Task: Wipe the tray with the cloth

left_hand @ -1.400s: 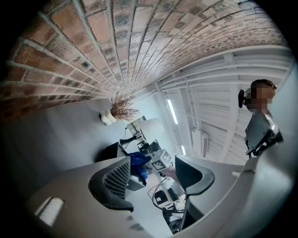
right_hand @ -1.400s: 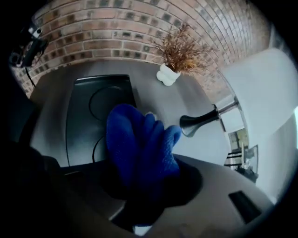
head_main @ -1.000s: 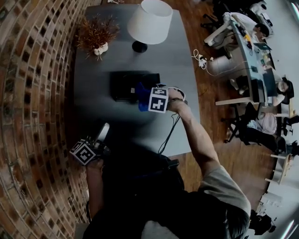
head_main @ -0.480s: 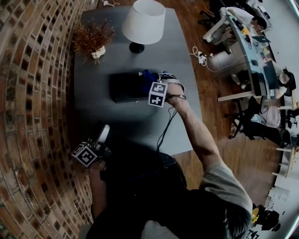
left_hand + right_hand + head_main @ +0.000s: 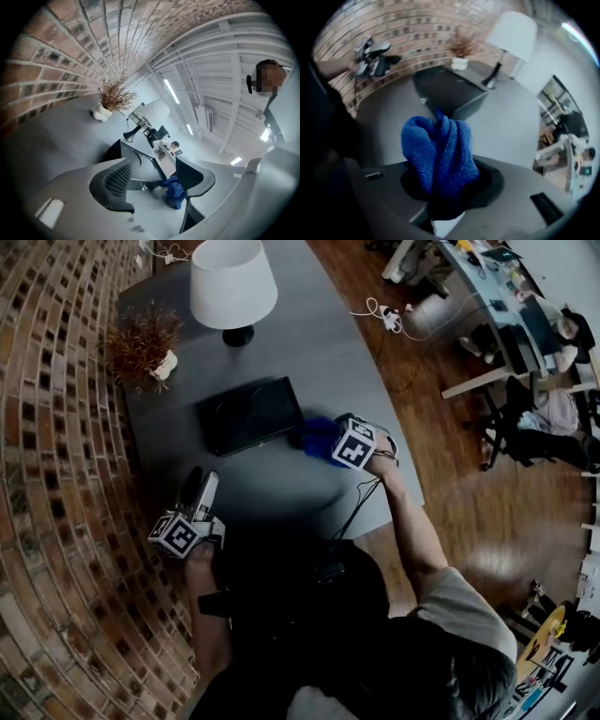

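Observation:
The black tray (image 5: 248, 413) lies on the grey table (image 5: 281, 488), below the lamp. My right gripper (image 5: 333, 440) is shut on the bunched blue cloth (image 5: 317, 435), just off the tray's right end. In the right gripper view the cloth (image 5: 440, 147) fills the jaws of my right gripper (image 5: 440, 187), with the tray (image 5: 447, 89) beyond it. My left gripper (image 5: 199, 484) hovers near the table's front left, pointing toward the tray, jaws open and empty. In the left gripper view, beyond my left gripper (image 5: 157, 180), are the tray (image 5: 133, 157) and the cloth (image 5: 174, 192).
A white lamp (image 5: 232, 287) and a dried plant in a white pot (image 5: 145, 343) stand at the table's far side. A brick wall (image 5: 56, 474) runs along the left. A cable (image 5: 352, 507) trails off the table's right front edge. Desks and people are far right.
The right gripper has carried the cloth from the tray's right part off past its right end. The left gripper has come closer to the tray. The head view has shifted.

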A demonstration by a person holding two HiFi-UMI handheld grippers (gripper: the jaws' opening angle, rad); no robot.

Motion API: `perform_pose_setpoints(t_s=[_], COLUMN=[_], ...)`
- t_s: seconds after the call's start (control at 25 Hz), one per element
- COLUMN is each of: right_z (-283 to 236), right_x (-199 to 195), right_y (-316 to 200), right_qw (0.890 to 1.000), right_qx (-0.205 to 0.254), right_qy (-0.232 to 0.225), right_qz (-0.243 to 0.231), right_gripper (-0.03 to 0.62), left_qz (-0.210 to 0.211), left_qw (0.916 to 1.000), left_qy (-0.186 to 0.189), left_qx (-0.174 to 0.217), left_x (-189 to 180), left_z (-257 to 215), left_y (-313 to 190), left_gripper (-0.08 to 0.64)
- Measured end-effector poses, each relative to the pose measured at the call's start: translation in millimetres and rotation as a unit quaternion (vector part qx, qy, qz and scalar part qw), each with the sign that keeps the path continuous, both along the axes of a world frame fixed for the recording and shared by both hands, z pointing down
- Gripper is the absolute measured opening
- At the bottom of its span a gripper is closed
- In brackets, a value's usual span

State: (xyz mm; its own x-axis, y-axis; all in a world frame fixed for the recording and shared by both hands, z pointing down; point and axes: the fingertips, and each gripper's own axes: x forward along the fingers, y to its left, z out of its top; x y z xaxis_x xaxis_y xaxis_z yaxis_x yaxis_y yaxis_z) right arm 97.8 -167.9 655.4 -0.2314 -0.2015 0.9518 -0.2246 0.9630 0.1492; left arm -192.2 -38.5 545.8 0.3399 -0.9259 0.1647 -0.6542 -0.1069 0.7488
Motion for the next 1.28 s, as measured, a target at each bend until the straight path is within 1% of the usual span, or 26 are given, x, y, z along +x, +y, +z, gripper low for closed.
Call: perform_pose_setpoints(t_s=[0.04,0.08,0.12,0.16,0.28,0.32,0.4,0.48,0.52,0.6,0.64,0.72,0.76,0.8,0.84,0.88,0.92,0.96,1.0,1.04,1.08,1.12,1.16,1.2,1.28], right_z=[-5.5,-8.9,-9.6,-8.9,-6.0,-3.3,6.7,15.0,15.9,11.0,8.0,9.8,14.6,19.9,24.0,25.6,24.7,22.2,19.0,16.6,16.4,19.3,24.8,31.6,41.6], right_x=[5.8,7.8,6.1,0.7,-32.3,-46.7,-74.8,-94.1,-97.5,-93.5,-88.0,-72.1,-61.9,-51.5,-42.4,-35.6,-31.3,-29.4,-30.6,-35.7,-45.3,-58.8,-74.3,-88.9,-105.9], right_y=[-24.0,-42.8,-56.9,-68.3,-104.0,-114.0,-123.5,-118.8,-112.7,-93.7,-79.8,-41.1,-18.8,0.9,12.2,10.6,-4.7,-30.4,-60.5,-89.6,-113.7,-130.3,-138.7,-139.5,-128.6], right_qw=[0.999,0.996,0.995,0.994,0.989,0.986,0.979,0.969,0.965,0.955,0.948,0.928,0.921,0.919,0.924,0.935,0.947,0.956,0.962,0.965,0.966,0.965,0.962,0.959,0.95], right_qx=[0.028,0.051,0.07,0.087,0.14,0.156,0.177,0.188,0.192,0.204,0.213,0.217,0.2,0.171,0.14,0.12,0.121,0.138,0.162,0.185,0.201,0.209,0.21,0.206,0.2], right_qy=[-0.019,-0.031,-0.034,-0.033,-0.051,-0.056,-0.054,-0.049,-0.046,-0.035,-0.023,0.013,0.027,0.029,0.022,0.012,0.005,0.005,0.007,0.006,0.001,-0.007,-0.015,-0.021,-0.026], right_qz=[0.041,0.062,0.063,0.053,0.011,-0.014,-0.082,-0.15,-0.175,-0.213,-0.235,-0.302,-0.335,-0.355,-0.355,-0.334,-0.299,-0.258,-0.218,-0.186,-0.165,-0.161,-0.173,-0.194,-0.239], right_gripper=[0.129,0.129,0.129,0.129,0.129,0.129,0.129,0.129,0.127,0.127,0.127,0.127,0.127,0.127,0.127,0.129,0.129,0.129,0.129,0.129,0.129,0.129,0.129,0.129,0.127], left_qz=[0.001,0.003,0.007,0.013,0.04,0.049,0.067,0.075,0.074,0.072,0.071,0.069,0.069,0.069,0.069,0.068,0.067,0.065,0.063,0.063,0.062,0.061,0.059,0.059,0.061], left_qw=[0.9999,0.9997,0.9992,0.9987,0.9965,0.9955,0.9927,0.99,0.9896,0.9896,0.9895,0.9897,0.9896,0.9896,0.9896,0.9897,0.9897,0.9898,0.99,0.99,0.9901,0.9903,0.9905,0.9905,0.9903], left_qy=[-0.014,-0.026,-0.038,-0.05,-0.069,-0.073,-0.084,-0.099,-0.101,-0.1,-0.1,-0.101,-0.101,-0.101,-0.1,-0.1,-0.1,-0.1,-0.1,-0.1,-0.1,-0.099,-0.098,-0.097,-0.097], left_qx=[-0.001,-0.001,-0.002,-0.004,-0.023,-0.034,-0.054,-0.067,-0.071,-0.075,-0.075,-0.076,-0.076,-0.076,-0.077,-0.077,-0.078,-0.078,-0.078,-0.077,-0.076,-0.076,-0.077,-0.078,-0.079], left_x=[-1.7,-2.1,-1.3,0.1,5.1,8.6,16.6,19.8,20.2,19.6,18.9,17.8,16.7,15.9,15.7,16.0,16.5,16.6,16.3,15.7,15.1,15.2,15.7,16.2,17.8], left_z=[3.6,6.9,9.9,13.7,33.8,40.6,49.1,53.7,54.0,54.1,54.5,54.2,54.7,55.3,55.2,54.1,52.5,51.4,51.5,52.6,53.9,54.4,54.6,55.2,55.4], left_y=[-11.1,-21.8,-31.9,-41.2,-62.4,-66.5,-71.6,-73.6,-74.0,-73.4,-73.1,-73.4,-73.2,-72.9,-72.7,-72.8,-73.1,-73.3,-73.1,-72.7,-72.1,-71.6,-71.2,-71.0,-72.0], left_gripper=[0.296,0.298,0.304,0.309,0.325,0.331,0.331,0.331,0.33,0.327,0.328,0.328,0.328,0.328,0.328,0.328,0.328,0.328,0.327,0.327,0.327,0.324,0.318,0.314,0.313])
